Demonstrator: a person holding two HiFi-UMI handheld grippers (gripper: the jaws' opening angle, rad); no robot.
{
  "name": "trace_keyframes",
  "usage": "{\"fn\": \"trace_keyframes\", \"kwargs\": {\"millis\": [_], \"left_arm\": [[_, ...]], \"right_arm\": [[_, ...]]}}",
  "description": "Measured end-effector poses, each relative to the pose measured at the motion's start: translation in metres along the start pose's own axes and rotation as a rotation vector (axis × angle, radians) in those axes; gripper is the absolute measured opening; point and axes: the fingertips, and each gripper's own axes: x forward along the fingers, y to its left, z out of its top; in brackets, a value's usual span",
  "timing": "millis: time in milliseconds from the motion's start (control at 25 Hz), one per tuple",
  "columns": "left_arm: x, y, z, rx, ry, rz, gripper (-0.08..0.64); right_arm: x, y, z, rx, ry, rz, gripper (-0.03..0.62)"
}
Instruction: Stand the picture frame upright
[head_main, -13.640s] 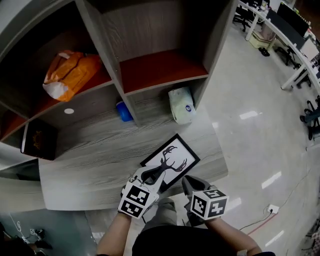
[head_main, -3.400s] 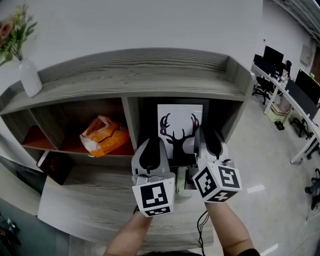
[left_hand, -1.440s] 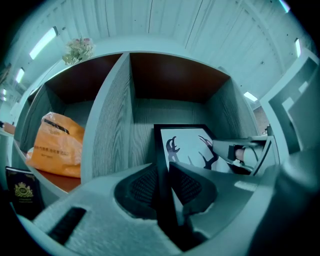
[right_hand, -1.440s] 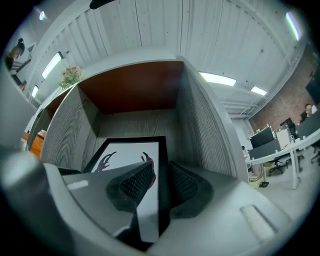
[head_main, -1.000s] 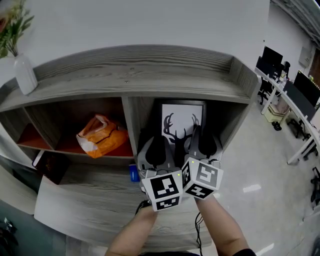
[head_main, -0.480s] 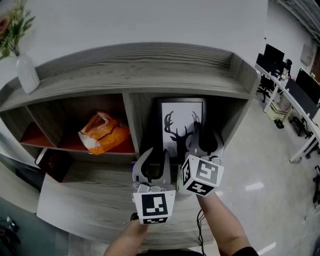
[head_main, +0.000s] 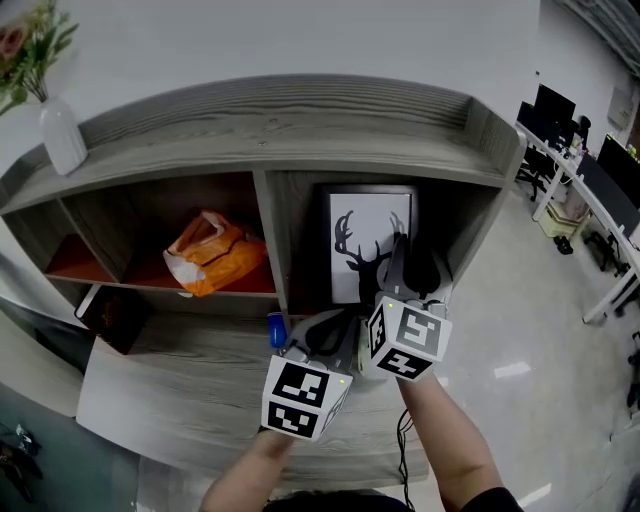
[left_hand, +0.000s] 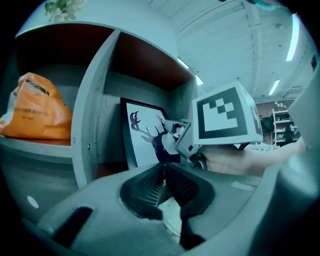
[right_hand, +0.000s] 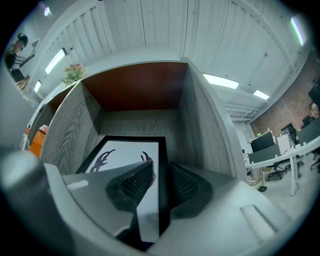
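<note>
1. Black-rimmed frame (head_main: 372, 240) stands upright in the shelf's (head_main: 300, 130) right bay.
2. Left gripper (head_main: 322, 338) has dropped away from it; jaws just closed, nearly together, empty.
3. Right gripper (head_main: 410, 268) pinches the frame's right edge; likely only release remains.

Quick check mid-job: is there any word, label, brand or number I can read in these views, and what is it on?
No text here can be read.
Orange bag: dark print, too blurred to read.
Frame: a deer silhouette only, no words.
Marker cubes: black-and-white square codes, no letters or numbers.
</note>
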Motion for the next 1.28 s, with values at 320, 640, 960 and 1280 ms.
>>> {"fn": "trace_keyframes", "kwargs": {"millis": [320, 640, 960, 1280], "left_arm": [[0.018, -0.006, -0.008, 0.045, 0.075, -0.035, 0.000], [0.025, -0.004, -0.003, 0.039, 0.092, -0.034, -0.005], [0.029, 0.003, -0.001, 0.036, 0.099, -0.019, -0.005], [0.030, 0.008, -0.002, 0.027, 0.092, -0.003, -0.005]], "right_arm": [[-0.001, 0.001, 0.000, -0.007, 0.003, 0.003, 0.087], [0.000, 0.004, 0.000, -0.023, 0.017, 0.024, 0.086], [-0.001, 0.008, 0.001, -0.018, 0.034, 0.074, 0.103], [-0.017, 0.014, 0.005, -0.050, 0.024, 0.102, 0.112]]}}
